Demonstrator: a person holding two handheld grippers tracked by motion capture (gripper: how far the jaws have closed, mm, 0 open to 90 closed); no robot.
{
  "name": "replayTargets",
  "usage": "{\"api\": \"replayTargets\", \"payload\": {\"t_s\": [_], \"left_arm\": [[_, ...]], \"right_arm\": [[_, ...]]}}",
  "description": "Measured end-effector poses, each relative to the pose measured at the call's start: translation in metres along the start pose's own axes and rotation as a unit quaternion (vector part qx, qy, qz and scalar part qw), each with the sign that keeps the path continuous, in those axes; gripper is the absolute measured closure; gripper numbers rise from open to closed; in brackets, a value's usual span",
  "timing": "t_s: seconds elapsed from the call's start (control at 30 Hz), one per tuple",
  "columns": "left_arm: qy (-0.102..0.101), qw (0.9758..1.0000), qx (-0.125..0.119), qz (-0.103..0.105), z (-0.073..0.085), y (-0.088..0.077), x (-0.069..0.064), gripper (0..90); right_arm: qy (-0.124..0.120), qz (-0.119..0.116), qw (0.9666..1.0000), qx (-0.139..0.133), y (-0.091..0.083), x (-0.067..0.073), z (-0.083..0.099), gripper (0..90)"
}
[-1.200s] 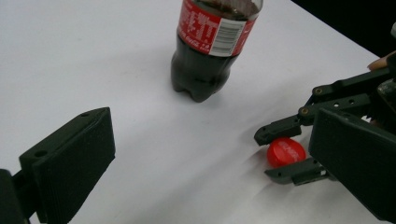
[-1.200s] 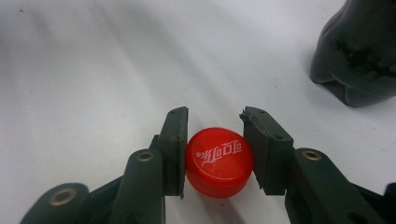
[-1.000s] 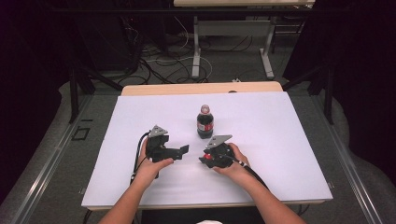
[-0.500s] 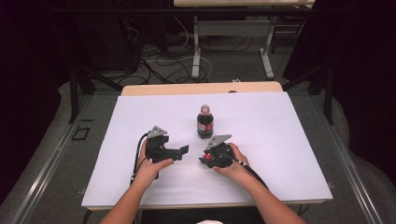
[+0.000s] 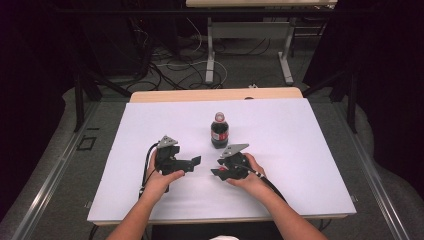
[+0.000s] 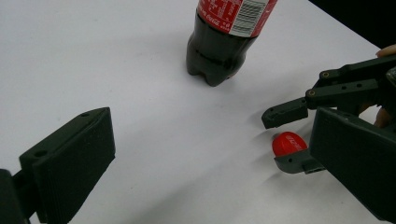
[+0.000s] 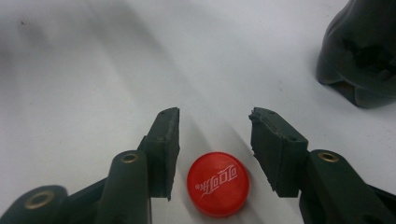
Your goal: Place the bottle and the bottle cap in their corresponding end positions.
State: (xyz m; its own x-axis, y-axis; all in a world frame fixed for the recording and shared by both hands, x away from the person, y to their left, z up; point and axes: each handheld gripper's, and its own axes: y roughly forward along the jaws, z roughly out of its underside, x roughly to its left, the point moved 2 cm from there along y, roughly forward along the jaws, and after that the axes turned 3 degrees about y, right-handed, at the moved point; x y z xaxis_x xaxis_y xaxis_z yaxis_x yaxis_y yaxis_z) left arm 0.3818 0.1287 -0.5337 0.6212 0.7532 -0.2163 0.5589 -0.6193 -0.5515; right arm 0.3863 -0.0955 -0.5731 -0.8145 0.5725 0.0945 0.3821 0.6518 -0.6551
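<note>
Red cap lies loose on the white table (image 5: 300, 150), between parted jaws.

Cola bottle (image 5: 219, 131) stands at twelve o'clock of both grippers, top cut off in the gripper views. Left gripper (image 5: 192, 162) is spread wide, empty. Right gripper (image 7: 215, 140) has just been opening, jaws apart; the cap (image 7: 218, 184) sits between them, touching neither, half hidden from above.
</note>
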Motion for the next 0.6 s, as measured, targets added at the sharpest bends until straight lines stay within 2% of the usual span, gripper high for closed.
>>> {"api": "replayTargets", "payload": {"t_s": [0.03, 0.07, 0.1, 0.17, 0.2, 0.3, 0.4, 0.43, 0.47, 0.53, 0.57, 0.6], "left_arm": [[-0.002, 1.0, 0.0, 0.0, 0.0, 0.0, 0.0, 0.6], [-0.001, 1.0, 0.0, -0.001, 0.0, 0.0, 0.0, 0.6], [0.0, 1.0, 0.0, -0.001, 0.0, 0.0, 0.001, 0.6], [-0.001, 1.0, 0.001, -0.002, 0.001, 0.0, 0.002, 0.6], [0.001, 1.0, 0.0, -0.004, 0.001, 0.001, 0.002, 0.6], [-0.003, 1.0, 0.001, -0.006, 0.002, 0.001, 0.004, 0.6], [-0.009, 0.9999, 0.003, -0.008, 0.002, 0.001, 0.005, 0.6], [-0.009, 0.9999, 0.001, -0.008, 0.003, 0.001, 0.006, 0.6], [-0.01, 0.9999, 0.004, -0.009, 0.003, 0.001, 0.006, 0.6], [-0.009, 0.9999, 0.004, -0.012, 0.003, 0.001, 0.008, 0.6], [-0.008, 0.9999, 0.004, -0.013, 0.004, 0.001, 0.008, 0.6], [-0.007, 0.9999, 0.003, -0.014, 0.003, 0.001, 0.009, 0.6]], "right_arm": [[0.002, 0.003, 0.9999, -0.01, 0.0, 0.0, 0.0, 49.9], [0.011, 0.002, 0.9999, -0.005, -0.002, 0.0, -0.001, 48.7], [0.013, 0.003, 0.9998, -0.016, -0.002, -0.001, -0.001, 47.4], [0.019, 0.001, 0.9997, -0.011, -0.005, -0.002, -0.002, 44.3], [0.023, 0.007, 0.9995, -0.02, -0.005, -0.003, -0.002, 42.7], [0.029, 0.014, 0.9994, -0.013, -0.009, -0.006, -0.004, 37.4], [0.039, 0.024, 0.9987, -0.023, -0.013, -0.009, -0.005, 37.3], [0.043, 0.025, 0.9986, -0.017, -0.017, -0.011, -0.006, 37.3], [0.047, 0.029, 0.9981, -0.027, -0.018, -0.012, -0.006, 37.3], [0.05, 0.028, 0.9982, -0.02, -0.024, -0.015, -0.007, 37.3], [0.053, 0.03, 0.9977, -0.028, -0.025, -0.017, -0.007, 37.2], [0.052, 0.029, 0.998, -0.02, -0.028, -0.019, -0.008, 37.0]]}}
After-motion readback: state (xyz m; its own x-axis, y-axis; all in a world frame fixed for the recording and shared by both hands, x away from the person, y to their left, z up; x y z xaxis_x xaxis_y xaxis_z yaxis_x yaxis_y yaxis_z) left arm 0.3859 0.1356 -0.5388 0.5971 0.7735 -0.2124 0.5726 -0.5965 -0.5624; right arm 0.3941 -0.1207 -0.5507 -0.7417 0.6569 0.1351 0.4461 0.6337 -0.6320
